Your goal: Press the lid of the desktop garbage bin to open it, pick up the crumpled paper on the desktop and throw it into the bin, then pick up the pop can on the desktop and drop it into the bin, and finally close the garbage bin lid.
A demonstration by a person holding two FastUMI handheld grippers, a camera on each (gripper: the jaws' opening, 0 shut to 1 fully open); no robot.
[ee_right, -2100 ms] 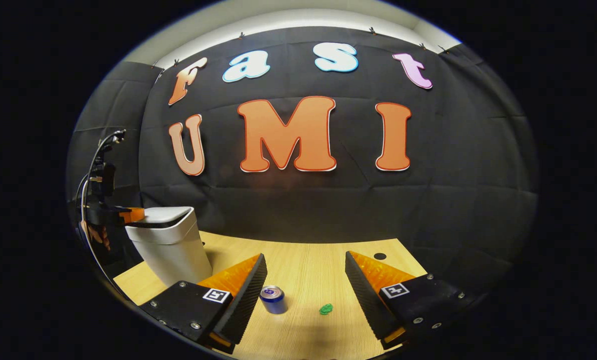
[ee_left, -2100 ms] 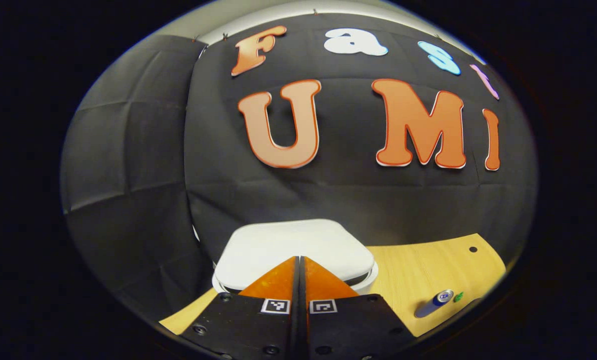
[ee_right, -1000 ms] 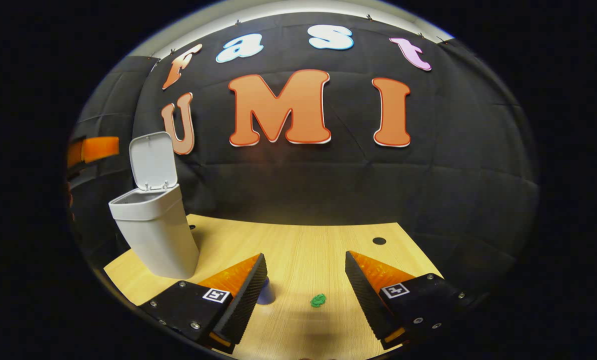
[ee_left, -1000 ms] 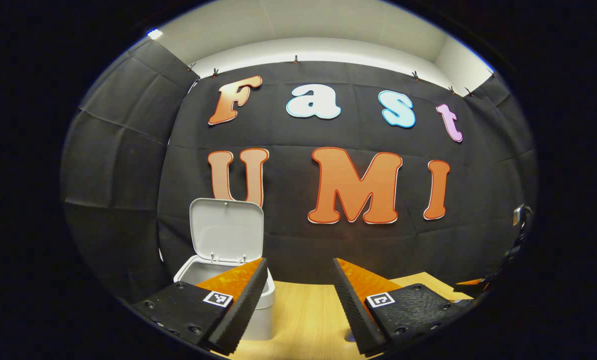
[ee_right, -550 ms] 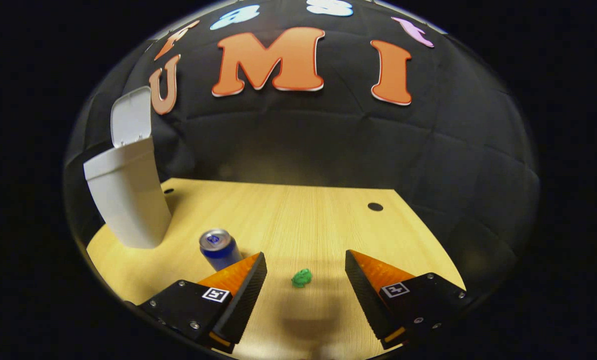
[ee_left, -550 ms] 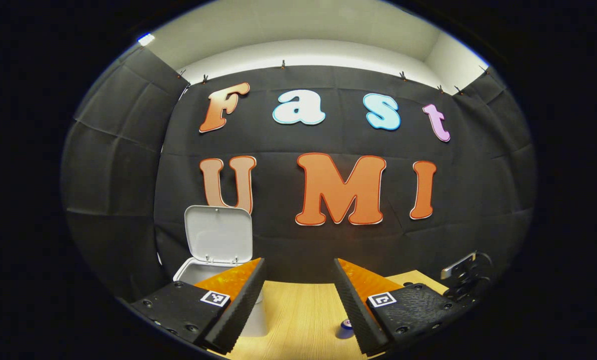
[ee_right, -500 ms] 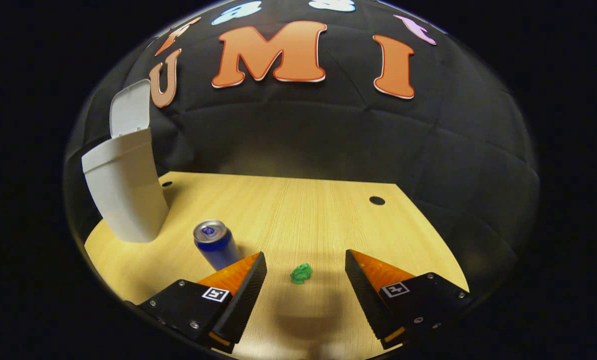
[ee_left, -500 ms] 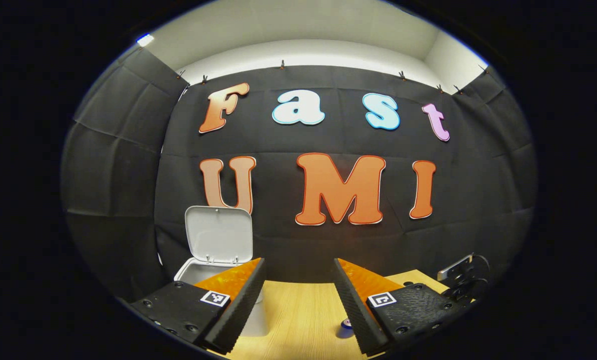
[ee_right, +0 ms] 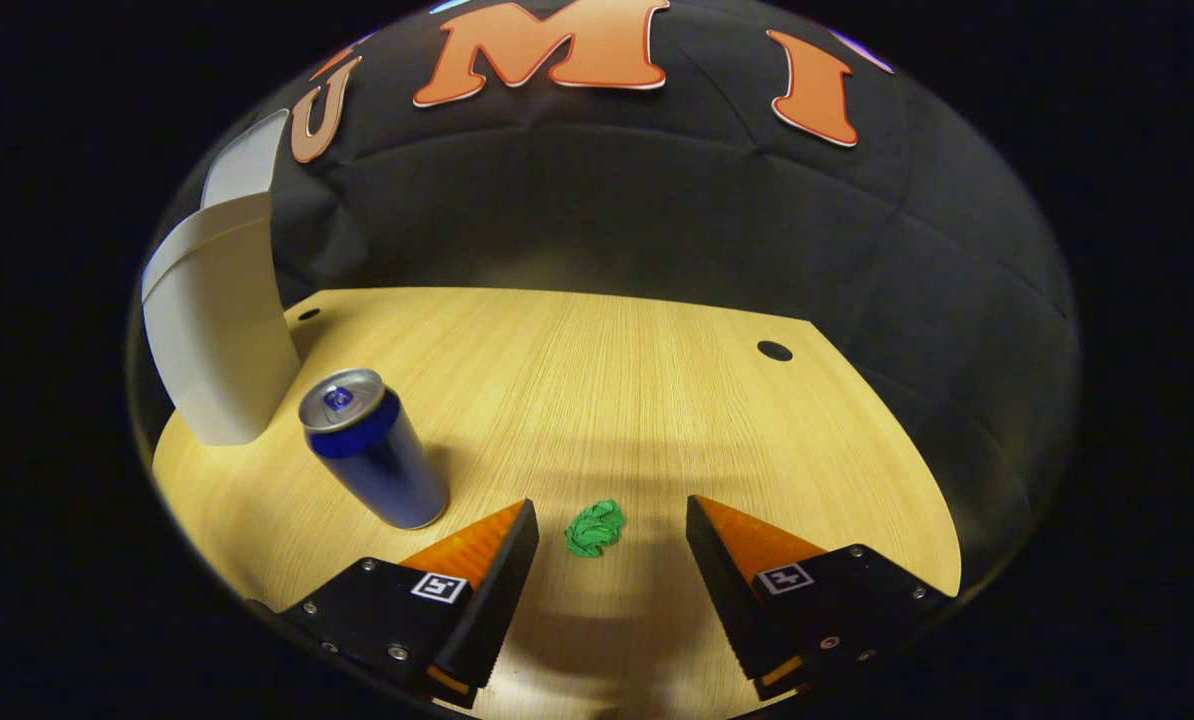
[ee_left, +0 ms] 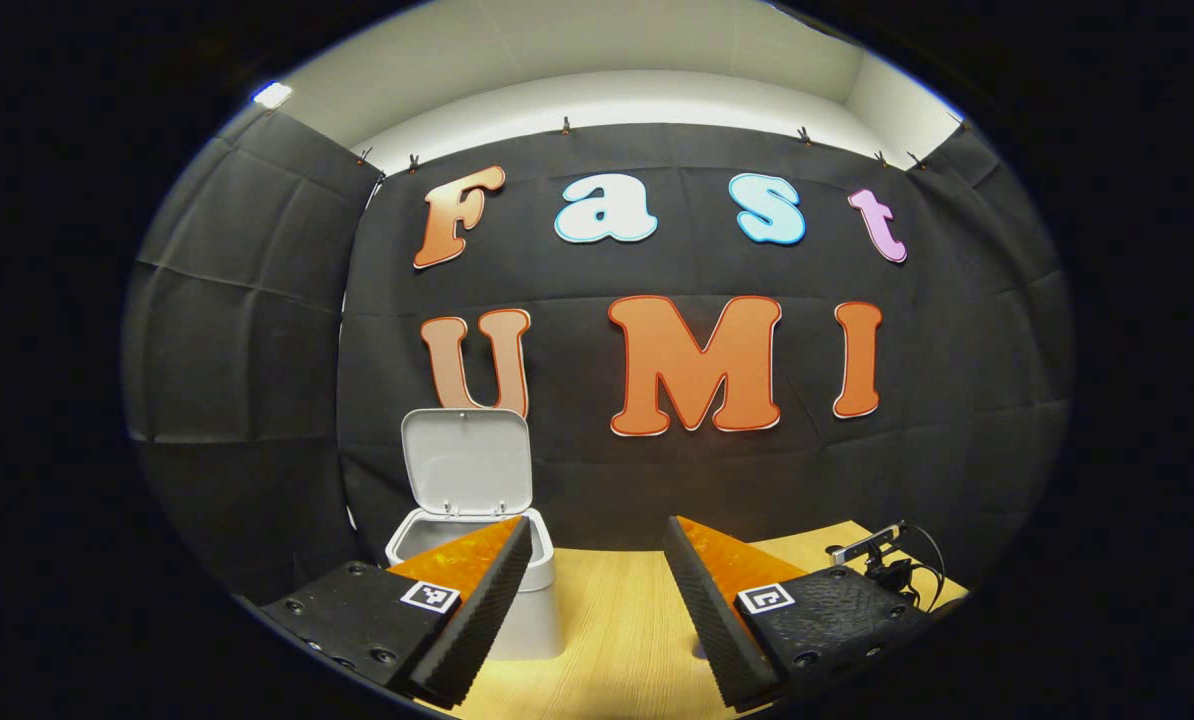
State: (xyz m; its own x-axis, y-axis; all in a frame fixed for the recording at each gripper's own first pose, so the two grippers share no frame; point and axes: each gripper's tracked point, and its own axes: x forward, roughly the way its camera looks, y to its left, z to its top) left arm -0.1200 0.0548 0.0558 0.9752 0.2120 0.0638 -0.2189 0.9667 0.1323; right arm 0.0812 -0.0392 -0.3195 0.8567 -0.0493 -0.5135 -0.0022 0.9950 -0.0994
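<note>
The white garbage bin point(ee_left: 527, 620) stands on the wooden desk with its lid point(ee_left: 467, 462) tipped up and back. In the right gripper view the same bin point(ee_right: 212, 340) is at the far left. A small green crumpled paper point(ee_right: 594, 527) lies on the desk just ahead of my right gripper point(ee_right: 612, 530), between its open fingers. A blue pop can point(ee_right: 372, 460) stands upright left of the paper, close to the left finger. My left gripper point(ee_left: 597, 550) is open and held above the desk, right of the bin, holding nothing.
The wooden desk point(ee_right: 607, 390) has a small round hole point(ee_right: 774, 351) at its back right and another point(ee_right: 308, 314) beside the bin. In the left gripper view, the other gripper's top with cables point(ee_left: 882, 560) sits at the right edge.
My right gripper has dropped and tilted toward the desk, so the paper and can loom larger, the paper now between its fingers. The left gripper shifted slightly; the bin lid stays open.
</note>
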